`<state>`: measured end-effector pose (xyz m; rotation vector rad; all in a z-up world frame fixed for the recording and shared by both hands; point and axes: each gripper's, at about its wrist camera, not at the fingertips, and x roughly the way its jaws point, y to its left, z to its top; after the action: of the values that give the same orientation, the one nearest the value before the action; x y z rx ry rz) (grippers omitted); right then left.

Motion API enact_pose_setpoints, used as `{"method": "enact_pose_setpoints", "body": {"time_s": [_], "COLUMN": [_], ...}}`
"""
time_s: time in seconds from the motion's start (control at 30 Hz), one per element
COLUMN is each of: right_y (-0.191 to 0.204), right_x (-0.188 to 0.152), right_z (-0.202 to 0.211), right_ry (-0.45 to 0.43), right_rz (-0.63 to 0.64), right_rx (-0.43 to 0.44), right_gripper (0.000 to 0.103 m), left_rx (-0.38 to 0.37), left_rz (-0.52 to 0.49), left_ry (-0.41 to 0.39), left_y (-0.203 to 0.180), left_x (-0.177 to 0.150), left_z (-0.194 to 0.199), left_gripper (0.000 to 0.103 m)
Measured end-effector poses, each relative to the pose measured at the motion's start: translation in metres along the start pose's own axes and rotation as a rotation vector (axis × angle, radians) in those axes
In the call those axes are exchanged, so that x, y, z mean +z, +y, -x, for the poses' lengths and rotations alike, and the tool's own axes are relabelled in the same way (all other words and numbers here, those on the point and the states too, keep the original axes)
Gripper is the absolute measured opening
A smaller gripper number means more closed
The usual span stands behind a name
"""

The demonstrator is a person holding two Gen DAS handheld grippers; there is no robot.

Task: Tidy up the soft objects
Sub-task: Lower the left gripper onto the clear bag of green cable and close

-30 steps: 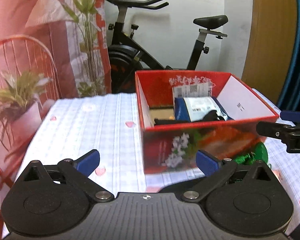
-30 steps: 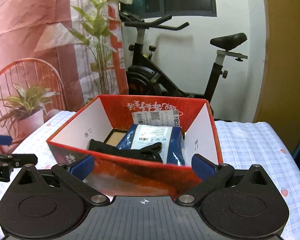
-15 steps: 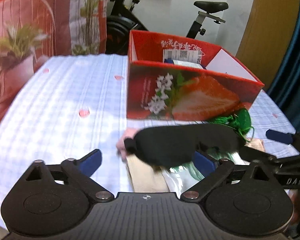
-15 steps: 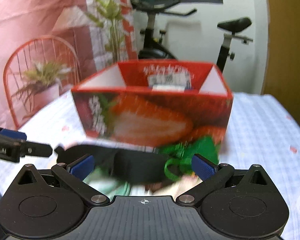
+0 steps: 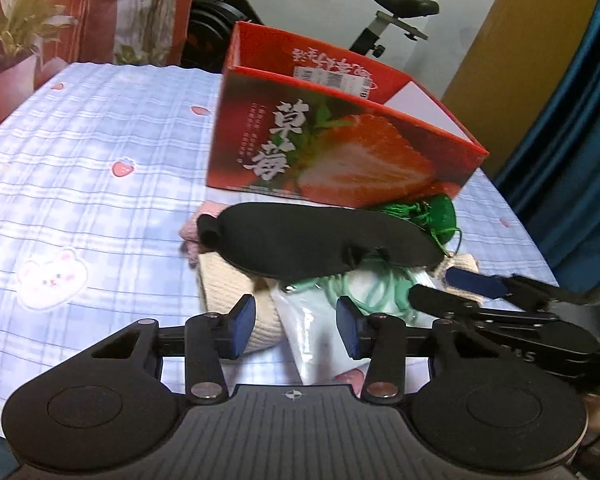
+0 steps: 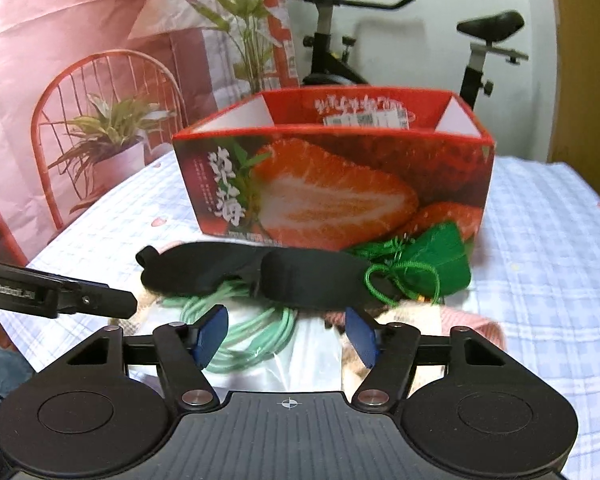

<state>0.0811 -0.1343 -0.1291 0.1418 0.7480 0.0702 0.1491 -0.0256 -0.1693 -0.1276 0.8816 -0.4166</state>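
Both the left gripper (image 5: 296, 326) and right gripper (image 6: 286, 334) are closing with spread fingers, pinching nothing, near the black fabric eye mask (image 5: 320, 240) before the red strawberry-printed cardboard box (image 6: 332, 184).

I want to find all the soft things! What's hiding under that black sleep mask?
Under the black sleep mask peek a mint-green cord in a clear plastic bag, a cream knitted piece and something pink. How far they reach under the mask is covered.

The eye mask (image 5: 320, 236) was plain black. The box (image 6: 336, 184) was red with a strawberry print, the tablecloth (image 5: 100, 184) pale blue plaid.
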Motion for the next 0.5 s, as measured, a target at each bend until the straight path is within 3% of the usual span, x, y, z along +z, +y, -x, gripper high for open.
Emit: {"method": "enact_pose_setpoints", "body": {"time_s": [0.2, 0.27, 0.4, 0.5], "right_y": [-0.002, -0.001, 0.001, 0.000], "right_x": [-0.008, -0.008, -0.009, -0.010], "right_z": [-0.006, -0.006, -0.006, -0.008], "right_ry": [0.014, 0.015, 0.021, 0.021], "right_rz": [-0.029, -0.027, -0.021, -0.028], "right_rx": [0.016, 0.033, 0.043, 0.050], "right_gripper": [0.053, 0.046, 0.046, 0.046], "left_rx": [-0.020, -0.030, -0.075, -0.062], "left_rz": [0.022, 0.031, 0.015, -0.026], "left_ry": [0.034, 0.043, 0.054, 0.064], "left_y": [0.002, 0.003, -0.001, -0.007], "left_x": [-0.008, -0.008, -0.009, -0.010], "left_z": [-0.010, -0.014, -0.021, -0.027], "left_gripper": [0.046, 0.044, 0.040, 0.040]}}
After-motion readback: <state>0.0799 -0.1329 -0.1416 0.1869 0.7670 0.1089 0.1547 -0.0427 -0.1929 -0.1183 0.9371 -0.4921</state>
